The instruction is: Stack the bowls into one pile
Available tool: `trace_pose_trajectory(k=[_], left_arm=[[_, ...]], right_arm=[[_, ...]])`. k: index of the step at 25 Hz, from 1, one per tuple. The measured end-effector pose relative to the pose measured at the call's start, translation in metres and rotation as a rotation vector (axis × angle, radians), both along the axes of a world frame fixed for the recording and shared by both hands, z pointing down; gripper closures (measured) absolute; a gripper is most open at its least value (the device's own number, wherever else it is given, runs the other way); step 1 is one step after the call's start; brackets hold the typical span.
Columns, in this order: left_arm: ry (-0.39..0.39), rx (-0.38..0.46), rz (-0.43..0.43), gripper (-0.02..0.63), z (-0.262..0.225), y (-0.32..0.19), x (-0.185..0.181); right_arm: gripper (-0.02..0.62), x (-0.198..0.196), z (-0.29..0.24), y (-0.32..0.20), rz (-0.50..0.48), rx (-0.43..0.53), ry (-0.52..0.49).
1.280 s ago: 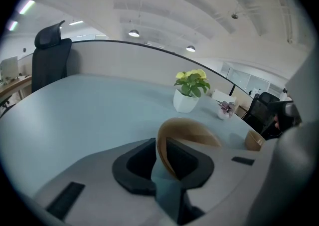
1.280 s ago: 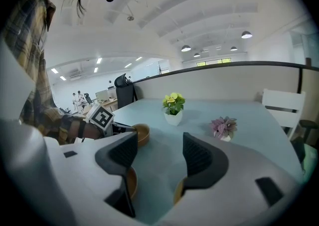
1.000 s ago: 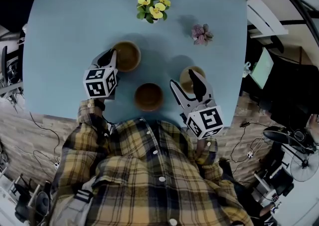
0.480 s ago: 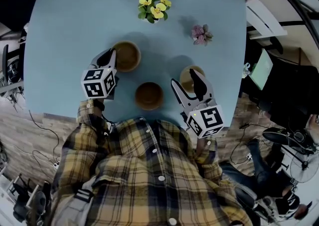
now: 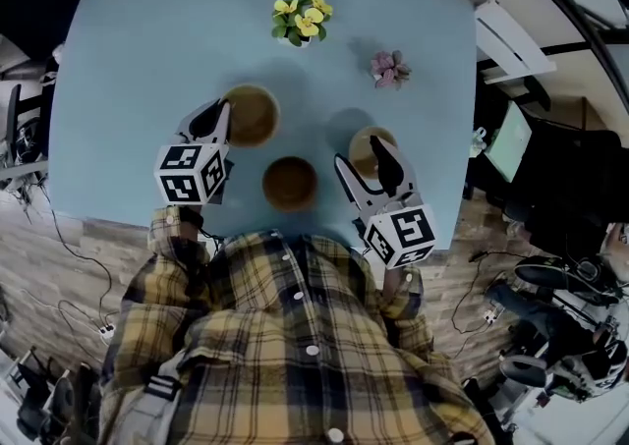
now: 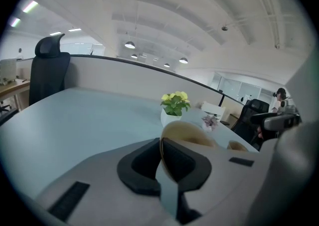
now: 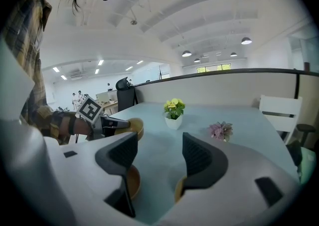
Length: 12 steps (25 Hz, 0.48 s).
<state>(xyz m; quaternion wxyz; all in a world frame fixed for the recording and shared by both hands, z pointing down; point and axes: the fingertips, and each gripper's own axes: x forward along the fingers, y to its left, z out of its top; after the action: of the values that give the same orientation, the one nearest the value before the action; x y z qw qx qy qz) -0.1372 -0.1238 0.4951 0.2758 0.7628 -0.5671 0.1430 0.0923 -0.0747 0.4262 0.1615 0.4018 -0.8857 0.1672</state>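
Note:
Three brown bowls are on the pale blue table (image 5: 128, 60). My left gripper (image 5: 214, 121) is shut on the near-left rim of the left bowl (image 5: 253, 114). In the left gripper view the left gripper (image 6: 162, 160) pinches the thin rim of that bowl (image 6: 189, 132), which hangs slightly off the table. The middle bowl (image 5: 290, 183) rests near the front edge. My right gripper (image 5: 360, 154) stands open just in front of the right bowl (image 5: 366, 143) and partly hides it. Seen in the right gripper view, the right gripper (image 7: 159, 157) has nothing between its fingers, with the middle bowl (image 7: 132, 180) and the right bowl (image 7: 178, 190) below them.
A white pot of yellow flowers (image 5: 303, 19) stands at the far middle of the table, and a small pink flower (image 5: 389, 68) to its right. The table's right edge is close to the right bowl. A white chair (image 7: 279, 108) stands beyond that edge.
My left gripper has risen a little with the left bowl held by its rim. The right gripper and the other two bowls have kept still.

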Motion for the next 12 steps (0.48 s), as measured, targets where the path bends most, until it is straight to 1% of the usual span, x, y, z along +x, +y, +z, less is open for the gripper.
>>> trace_pose_trajectory(k=[6,12], left_arm=[[0.005,0.035,0.054,0.598,-0.026,0.018,0.019],[-0.002,0.038,0.125,0.598,-0.039,0.039,0.043]], right_arm=[[0.325,0.008,-0.004,0.009,0.012,0.015,-0.005],[0.325,0.019,-0.005,0.016,0.027,0.017,-0.008]])
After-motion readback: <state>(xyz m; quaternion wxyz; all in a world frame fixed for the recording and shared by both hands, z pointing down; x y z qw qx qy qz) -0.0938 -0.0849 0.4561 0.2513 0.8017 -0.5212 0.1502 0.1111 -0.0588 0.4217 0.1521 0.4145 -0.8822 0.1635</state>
